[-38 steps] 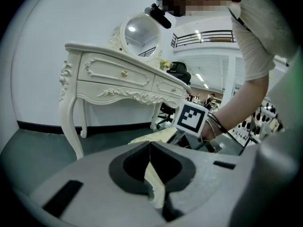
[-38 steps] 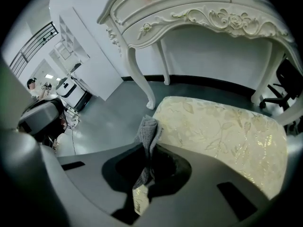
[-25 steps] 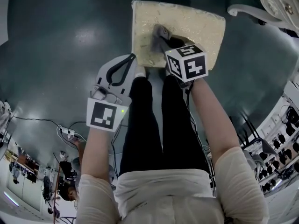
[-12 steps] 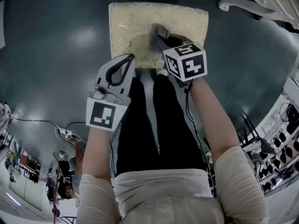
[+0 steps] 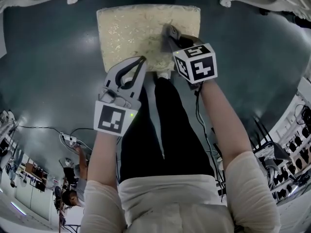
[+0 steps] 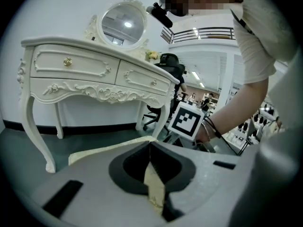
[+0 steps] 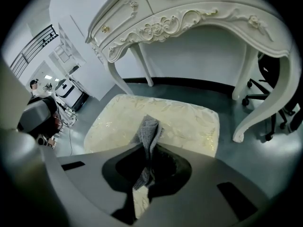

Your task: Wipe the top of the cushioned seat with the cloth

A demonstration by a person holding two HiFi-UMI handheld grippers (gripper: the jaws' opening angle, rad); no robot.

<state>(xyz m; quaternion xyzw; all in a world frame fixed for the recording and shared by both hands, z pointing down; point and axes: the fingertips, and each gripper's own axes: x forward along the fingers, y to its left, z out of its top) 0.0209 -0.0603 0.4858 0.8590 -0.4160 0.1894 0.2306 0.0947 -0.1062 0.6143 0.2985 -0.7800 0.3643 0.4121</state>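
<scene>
Cream patterned fabric covers the cushioned seat (image 5: 129, 33); no mark is seen that tells wiped from unwiped. The left gripper (image 5: 140, 59) is held closed and empty over the near edge. The right gripper (image 7: 147, 150) is clamped on the grey cloth (image 7: 149, 126), which is pressed to the right half. Wiping is judged under way, with the left half probably still to do.

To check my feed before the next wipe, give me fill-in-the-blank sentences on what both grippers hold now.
The right gripper is shut on a grey ___.
That gripper is over the cream cushioned ___.
The left gripper is shut and holds ___.
Missing words: cloth; seat; nothing.
</scene>
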